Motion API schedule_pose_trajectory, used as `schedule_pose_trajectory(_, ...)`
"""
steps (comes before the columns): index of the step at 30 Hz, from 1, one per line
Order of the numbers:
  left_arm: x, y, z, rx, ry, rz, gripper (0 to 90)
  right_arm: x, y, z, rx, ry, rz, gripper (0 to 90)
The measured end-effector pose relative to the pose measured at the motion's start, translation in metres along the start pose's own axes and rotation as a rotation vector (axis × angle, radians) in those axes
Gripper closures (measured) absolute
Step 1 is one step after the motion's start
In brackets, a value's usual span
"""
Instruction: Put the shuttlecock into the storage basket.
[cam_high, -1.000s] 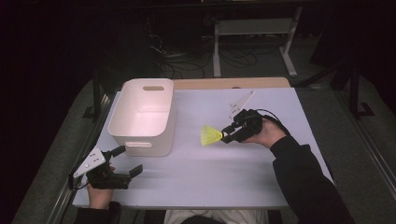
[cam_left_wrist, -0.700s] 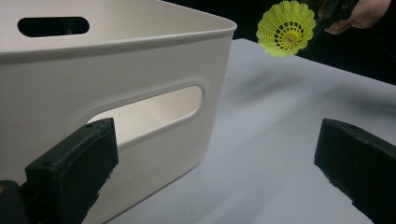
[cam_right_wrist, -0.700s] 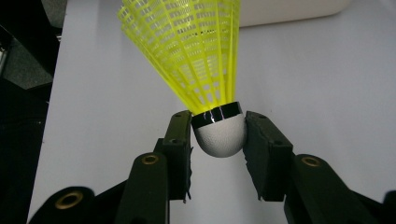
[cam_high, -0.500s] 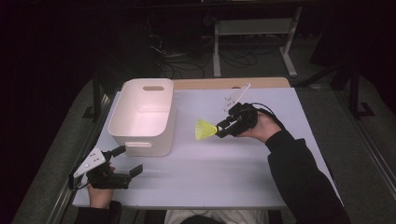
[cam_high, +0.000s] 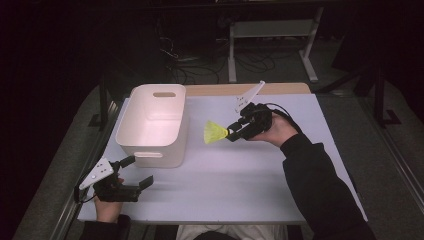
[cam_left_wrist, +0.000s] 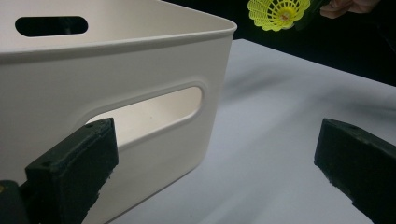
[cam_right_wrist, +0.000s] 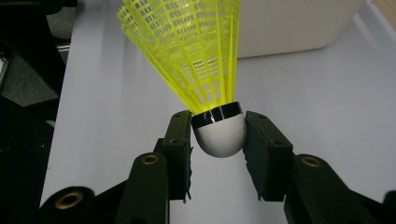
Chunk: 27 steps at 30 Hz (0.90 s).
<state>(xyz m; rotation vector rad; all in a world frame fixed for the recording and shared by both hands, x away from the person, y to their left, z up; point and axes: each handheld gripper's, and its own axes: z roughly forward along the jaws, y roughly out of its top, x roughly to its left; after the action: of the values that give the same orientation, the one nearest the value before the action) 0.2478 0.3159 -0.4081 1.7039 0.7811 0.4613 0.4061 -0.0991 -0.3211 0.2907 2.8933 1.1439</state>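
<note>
White plastic first: the bin (cam_high: 152, 125) stands on the left half of the table (cam_high: 280, 195), and my left tool (cam_high: 131, 174) rests just in front of its near wall, jaws spread wide with nothing between them. To the right of the bin, above the table, I hold the yellow shuttlecock (cam_high: 215, 133). My right tool (cam_high: 231, 134) is clamped on its white cork base (cam_right_wrist: 219, 136), the mesh skirt (cam_right_wrist: 187, 46) pointing towards the bin.
</note>
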Motion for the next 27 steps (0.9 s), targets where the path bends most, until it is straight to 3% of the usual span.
schedule_pose_trajectory(27,0.001,0.001,0.002,0.001,-0.008,0.004,0.0,-0.006,0.034,-0.015,-0.014,-0.013,-0.003,61.9)
